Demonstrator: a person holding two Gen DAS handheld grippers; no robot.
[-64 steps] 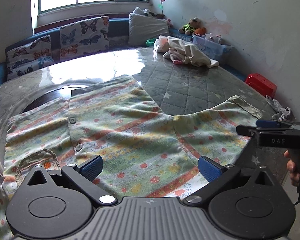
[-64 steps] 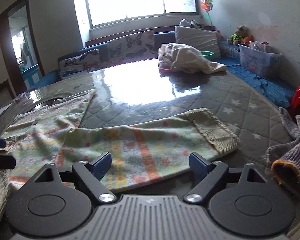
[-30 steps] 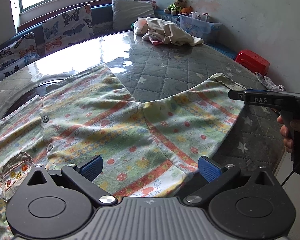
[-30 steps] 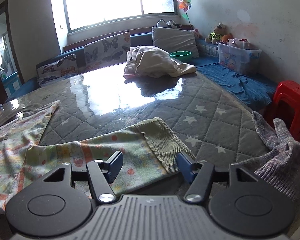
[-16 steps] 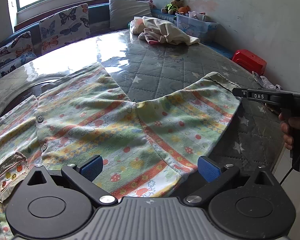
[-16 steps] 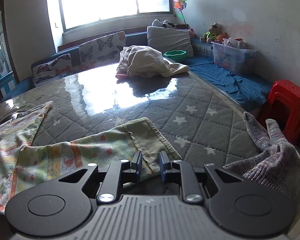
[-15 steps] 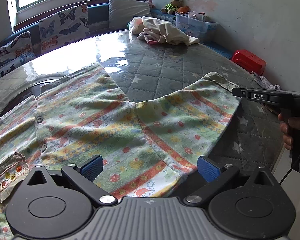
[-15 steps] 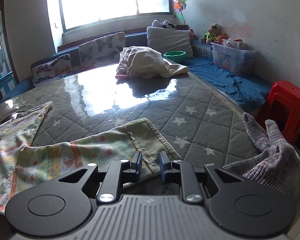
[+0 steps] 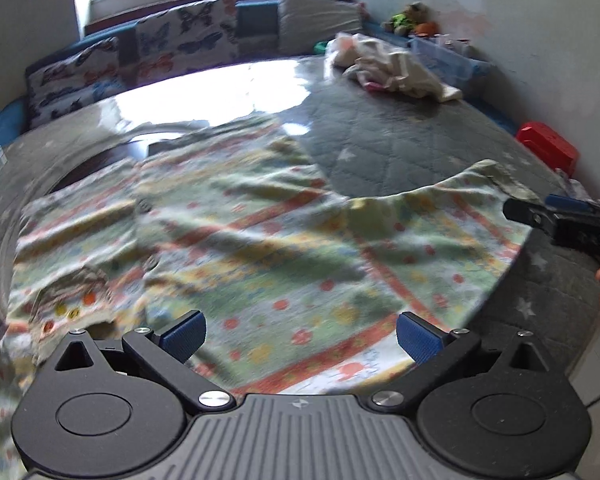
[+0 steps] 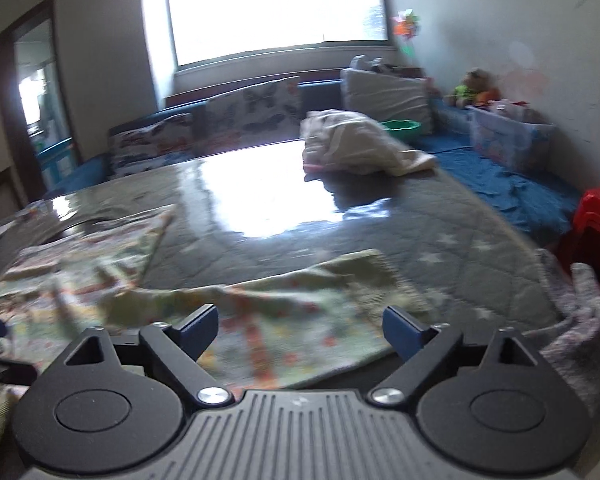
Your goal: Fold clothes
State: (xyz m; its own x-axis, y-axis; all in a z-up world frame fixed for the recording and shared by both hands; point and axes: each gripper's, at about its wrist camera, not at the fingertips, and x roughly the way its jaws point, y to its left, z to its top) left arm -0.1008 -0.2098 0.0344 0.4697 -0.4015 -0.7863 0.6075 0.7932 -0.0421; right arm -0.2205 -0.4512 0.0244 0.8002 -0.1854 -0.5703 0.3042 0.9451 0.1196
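Only the left wrist view shows the patterned shirt's [image 9: 260, 240] buttons; the sleeve reaches the table's [image 10: 440, 216] near edge. Left gripper [image 9: 300, 330] gapes; right gripper [image 10: 300, 326] is opening, gripping nothing.

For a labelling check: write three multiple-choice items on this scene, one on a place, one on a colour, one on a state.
1. Where does the cream clothes heap lie?
A. far side of the table
B. on the floor
C. on the stool

2. What colour is the stool beside the table?
A. green
B. red
C. white

3. How is the patterned shirt?
A. hung up
B. folded small
C. spread flat, sleeve out

Key: 1 A, it sits beyond the shirt; 2 B, red plastic at the right edge; 3 C, it lies open on the quilted top.
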